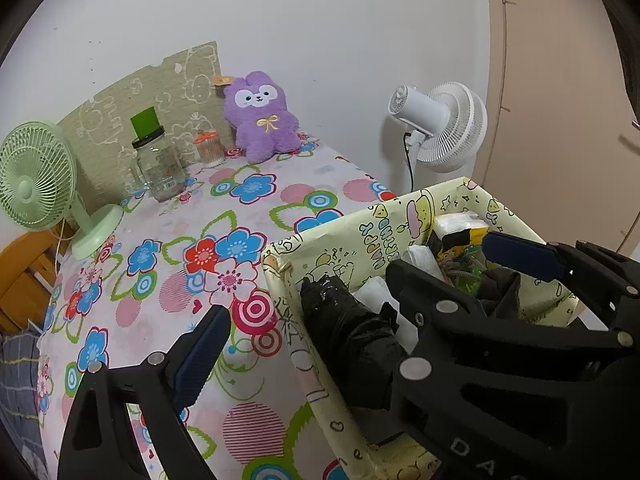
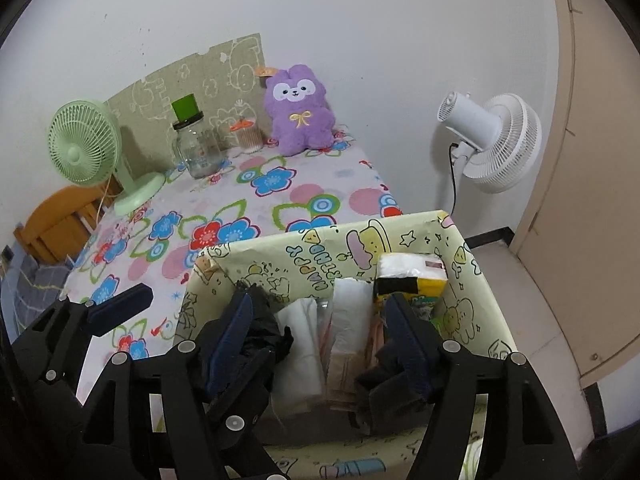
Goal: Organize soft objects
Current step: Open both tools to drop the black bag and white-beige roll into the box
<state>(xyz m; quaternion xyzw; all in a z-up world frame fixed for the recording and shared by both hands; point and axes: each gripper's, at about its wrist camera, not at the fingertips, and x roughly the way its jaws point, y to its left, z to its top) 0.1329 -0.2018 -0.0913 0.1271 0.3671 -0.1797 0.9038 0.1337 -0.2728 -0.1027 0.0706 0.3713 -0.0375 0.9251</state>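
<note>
The purple plush toy [image 1: 262,116] sat upright at the far edge of the table [image 1: 256,208], leaning against the wall, well apart from both grippers. The left gripper [image 1: 352,300] was spread wide and held nothing: one finger hung over the flowered tablecloth, the other over the yellow box [image 1: 372,228] at the table's near corner. The right gripper [image 2: 320,332] pointed down into the same box [image 2: 320,248], its fingers released and parted, with a black bag [image 2: 260,320], white tissue packs [image 2: 348,312] and a dark cloth [image 2: 384,380] lying between or just beside them; nothing was gripped. The right wrist view showed the left gripper's finger [image 2: 120,308] beside the box, over the tablecloth. Both views took in a green fan [image 1: 36,176], a glass jar [image 1: 158,164] and a white fan [image 1: 448,124] standing beyond the table.
</note>
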